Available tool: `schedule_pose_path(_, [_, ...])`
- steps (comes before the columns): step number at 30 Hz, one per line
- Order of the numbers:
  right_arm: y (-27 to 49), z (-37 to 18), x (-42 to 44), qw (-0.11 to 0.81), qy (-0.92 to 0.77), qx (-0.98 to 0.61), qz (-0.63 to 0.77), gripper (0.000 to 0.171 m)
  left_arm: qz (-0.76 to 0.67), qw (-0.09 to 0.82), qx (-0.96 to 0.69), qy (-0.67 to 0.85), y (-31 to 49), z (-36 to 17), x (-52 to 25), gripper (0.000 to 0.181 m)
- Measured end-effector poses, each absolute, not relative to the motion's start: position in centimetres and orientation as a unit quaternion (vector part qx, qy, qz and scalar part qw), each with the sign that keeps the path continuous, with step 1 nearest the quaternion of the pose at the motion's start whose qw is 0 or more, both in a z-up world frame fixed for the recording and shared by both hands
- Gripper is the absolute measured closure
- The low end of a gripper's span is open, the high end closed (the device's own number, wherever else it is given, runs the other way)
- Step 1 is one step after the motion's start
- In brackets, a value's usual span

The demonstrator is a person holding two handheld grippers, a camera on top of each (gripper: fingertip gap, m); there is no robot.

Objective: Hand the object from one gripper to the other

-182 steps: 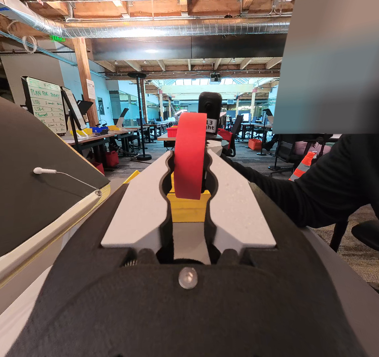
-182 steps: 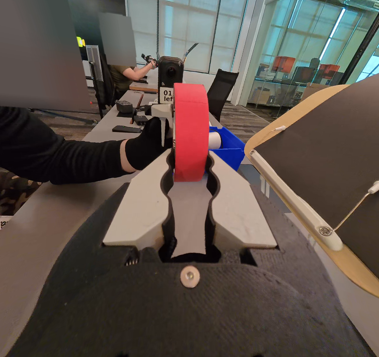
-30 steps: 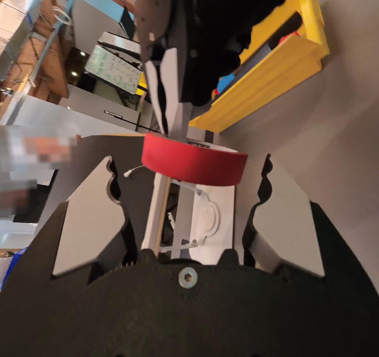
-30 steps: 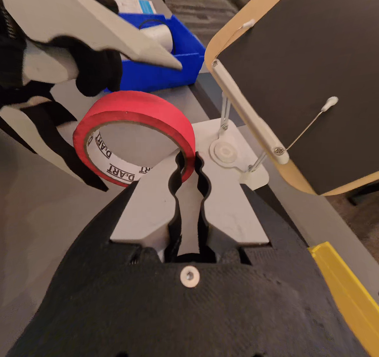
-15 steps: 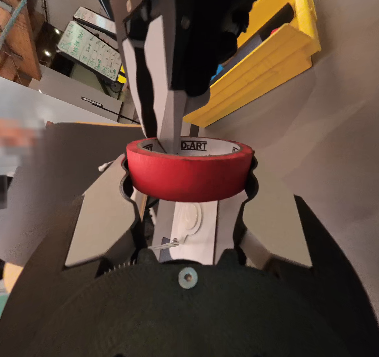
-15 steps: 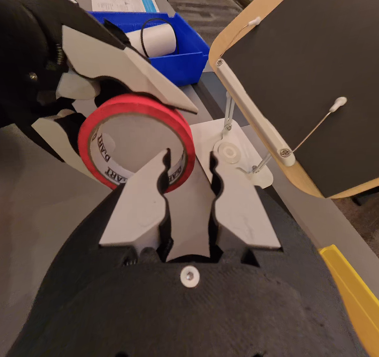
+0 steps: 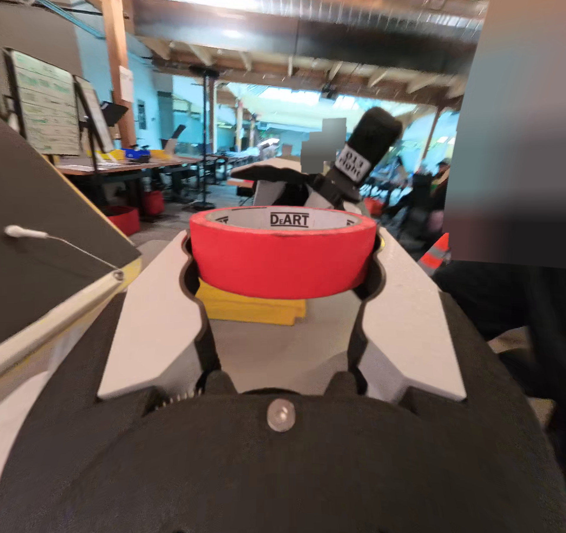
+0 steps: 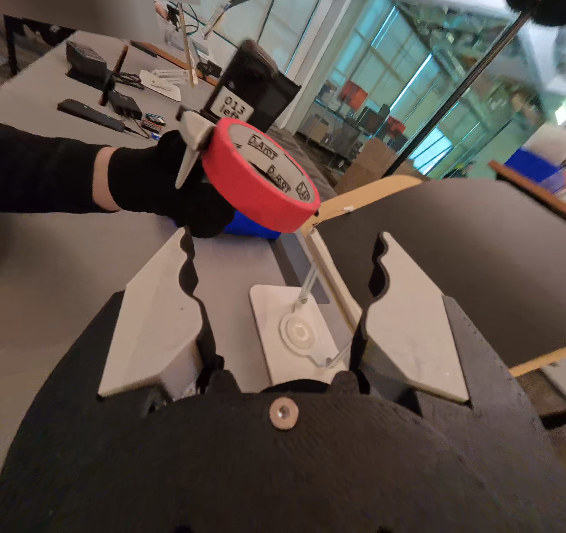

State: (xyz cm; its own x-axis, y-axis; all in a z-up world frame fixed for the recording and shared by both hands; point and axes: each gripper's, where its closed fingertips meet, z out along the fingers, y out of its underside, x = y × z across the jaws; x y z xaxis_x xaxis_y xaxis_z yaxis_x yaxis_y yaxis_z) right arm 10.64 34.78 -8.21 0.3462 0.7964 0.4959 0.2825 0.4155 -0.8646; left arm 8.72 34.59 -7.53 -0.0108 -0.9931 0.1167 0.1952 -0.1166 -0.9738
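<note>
A red roll of tape point(image 7: 281, 261) with a white printed core sits clamped between my left gripper's point(image 7: 281, 242) two grey fingers, held in the air. In the right wrist view the same roll point(image 8: 260, 178) shows up and to the left, gripped by the left gripper, which a black-gloved hand point(image 8: 159, 178) holds. My right gripper point(image 8: 283, 242) is open and empty, its fingers spread wide below and clear of the roll. It also shows farther off behind the roll in the left wrist view point(image 7: 294, 187).
A black board with a tan edge point(image 8: 444, 258) on a white wire stand point(image 8: 294, 325) stands close on the right. A blue bin point(image 8: 251, 227) sits behind the roll. A yellow bin point(image 7: 251, 307) lies under the roll. Cables and small devices point(image 8: 116, 104) lie on the far grey table. My hands' fingertips stand some 4 centimetres from each other.
My left gripper closed on the roll. My right gripper opened, let go of it and drew back. Both views have tilted up toward the room.
</note>
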Motion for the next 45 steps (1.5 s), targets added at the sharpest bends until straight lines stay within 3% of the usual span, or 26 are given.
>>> schedule_pose_path(7, [35.0,-9.1,8.6,0.676,-0.609,-0.407,-0.083,0.024,-0.704,0.349,-0.499,0.366,34.5,-8.8,8.5,0.071])
schedule_pose_path(11, [33.8,-11.2,6.6,0.647,-0.644,-0.406,-0.039,0.027,-0.691,0.296,-0.511,0.416,32.8,-10.9,9.7,0.07])
schedule_pose_path(16, [30.6,-16.3,5.7,0.533,-0.733,-0.421,0.046,0.039,-0.624,0.225,-0.522,0.536,28.9,-14.9,10.4,0.07])
schedule_pose_path(24, [26.2,-19.9,4.0,0.44,-0.798,-0.403,0.086,0.038,-0.566,0.127,-0.486,0.654,23.7,-18.8,9.3,0.07])
schedule_pose_path(32, [25.0,-21.1,3.5,0.405,-0.816,-0.402,0.096,0.047,-0.553,0.108,-0.474,0.676,22.9,-19.7,8.6,0.069])
schedule_pose_path(36, [25.5,-19.7,3.4,0.43,-0.801,-0.404,0.101,0.048,-0.573,0.13,-0.467,0.661,23.2,-18.3,8.8,0.068])
schedule_pose_path(45, [28.7,-15.1,5.0,0.5,-0.692,-0.469,0.226,0.048,-0.59,0.313,-0.47,0.577,27.8,-12.6,9.5,0.06])
